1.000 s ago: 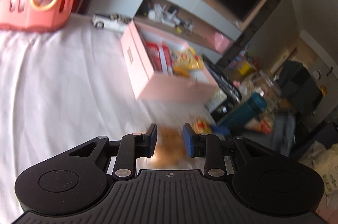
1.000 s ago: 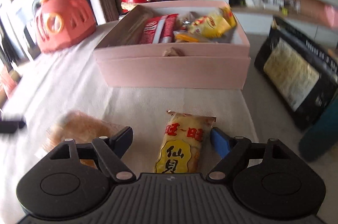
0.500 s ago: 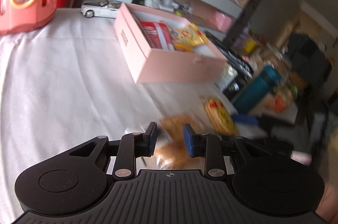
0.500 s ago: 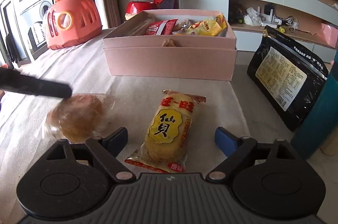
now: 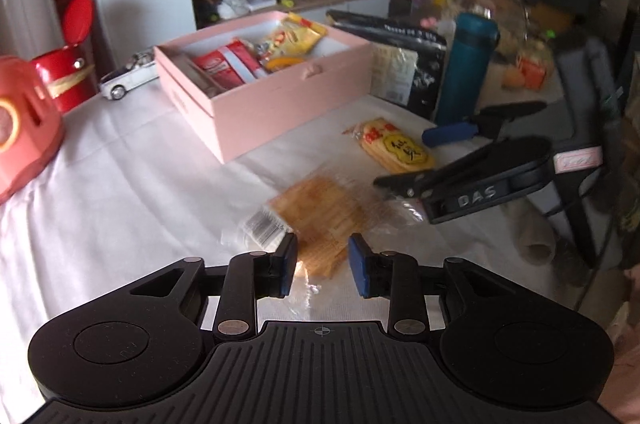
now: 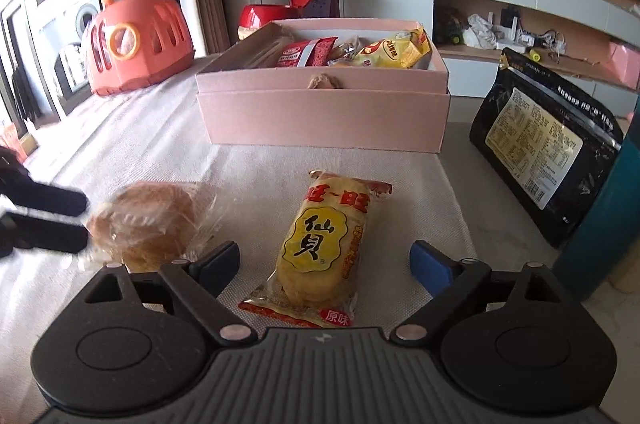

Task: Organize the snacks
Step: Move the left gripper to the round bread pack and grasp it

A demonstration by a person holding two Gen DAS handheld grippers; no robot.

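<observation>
A pink box (image 5: 280, 104) holding several snack packs stands on the white cloth; it also shows in the right wrist view (image 6: 324, 120). A clear-wrapped brown pastry (image 5: 320, 212) lies in front of my left gripper (image 5: 322, 260), whose jaws stand a little apart around its near edge; whether they touch the wrapper is unclear. The pastry also shows in the right wrist view (image 6: 148, 224). A yellow rice cracker pack (image 6: 320, 248) lies between the wide-open fingers of my right gripper (image 6: 324, 264); it also shows in the left wrist view (image 5: 392, 148).
An orange toy carrier (image 6: 136, 40), a red lidded bin (image 6: 276, 12) and a white toy car (image 5: 128, 76) stand at the back. A black pouch (image 6: 548, 144) and a teal bottle (image 5: 464, 68) stand to the right of the box.
The left gripper has swung right, bringing the pastry and the right gripper into view. The right gripper has dropped closer around the cracker pack.
</observation>
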